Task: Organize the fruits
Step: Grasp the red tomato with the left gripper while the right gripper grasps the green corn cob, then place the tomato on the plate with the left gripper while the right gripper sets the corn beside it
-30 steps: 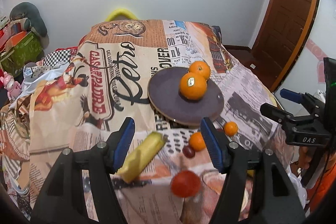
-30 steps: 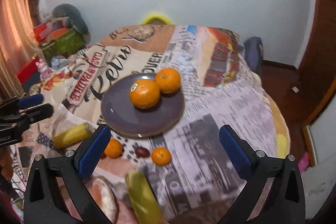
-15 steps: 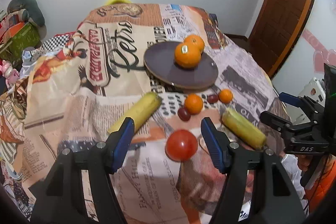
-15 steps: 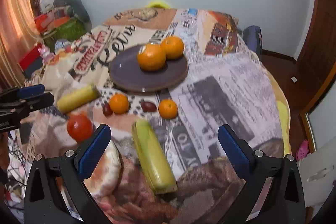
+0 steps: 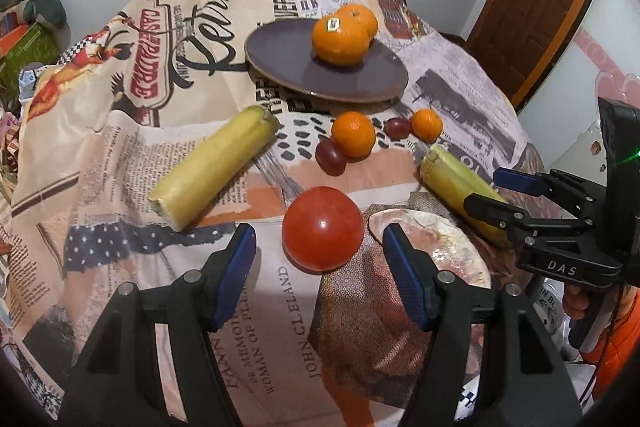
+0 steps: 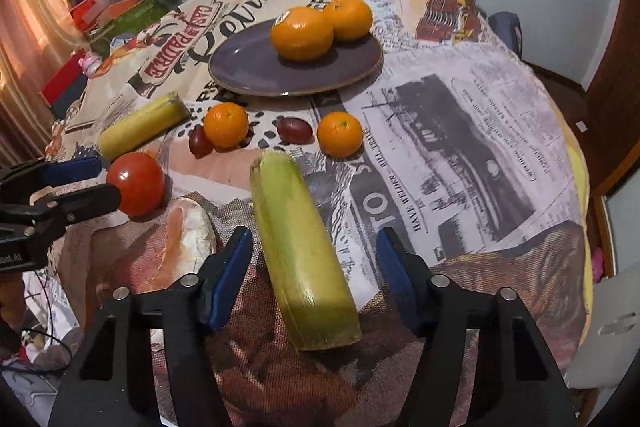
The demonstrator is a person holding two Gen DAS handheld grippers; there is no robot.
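Red and glossy, the tomato (image 5: 322,228) sits just ahead of your left tongs (image 5: 319,253), level with the blue pad tips and slightly toward the left pad; the jaws stand apart and neither pad touches it. Beyond it, farther from these tongs, lie a small orange (image 5: 353,133) with a dark grape (image 5: 330,157) touching it, then a second grape (image 5: 398,127) and another small orange (image 5: 427,124). A yellow-green banana piece (image 5: 214,167) lies off to the left of the left tongs, well clear of them.

Your right tongs (image 6: 314,269) straddle the other banana piece (image 6: 301,247), which runs lengthwise between the pads. Those jaws have just been closing, yet a gap shows on both sides of the fruit, so nothing is gripped. A shell-like dish (image 6: 191,231) rests just left of the left pad.

Far ahead of both tongs, the purple plate (image 5: 280,55) holds two large oranges (image 5: 340,41) touching one another, on the printed tablecloth (image 5: 120,155).
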